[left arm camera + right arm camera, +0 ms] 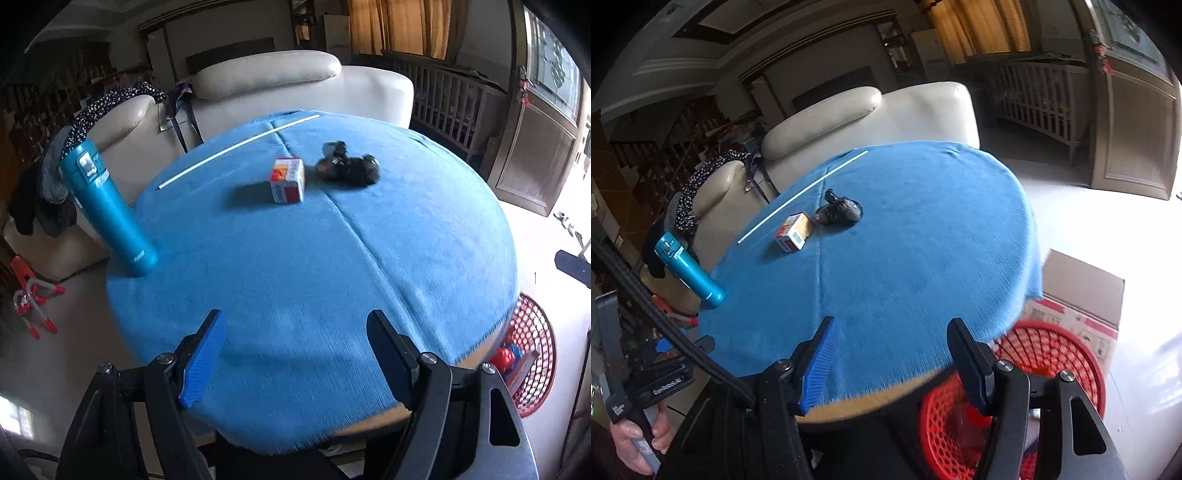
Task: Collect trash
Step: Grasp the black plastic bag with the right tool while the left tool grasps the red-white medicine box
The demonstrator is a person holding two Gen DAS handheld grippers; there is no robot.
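Observation:
A small red and white carton (pixel 287 180) lies on the round table's blue cloth (pixel 314 266); it also shows in the right wrist view (pixel 795 230). A crumpled dark wrapper (pixel 349 165) lies just right of it, also in the right wrist view (pixel 839 212). A white straw (pixel 236 147) lies at the far left, also in the right wrist view (pixel 801 195). My left gripper (pixel 297 354) is open and empty above the table's near edge. My right gripper (pixel 890 362) is open and empty over the near right edge. A red mesh basket (pixel 1052 369) stands on the floor below it, also in the left wrist view (pixel 532 354).
A teal flask (pixel 107 206) stands at the table's left edge. A cream sofa (pixel 266 88) sits behind the table. A cardboard box (pixel 1082 295) stands by the basket. A wooden railing (pixel 454 99) is at the back right.

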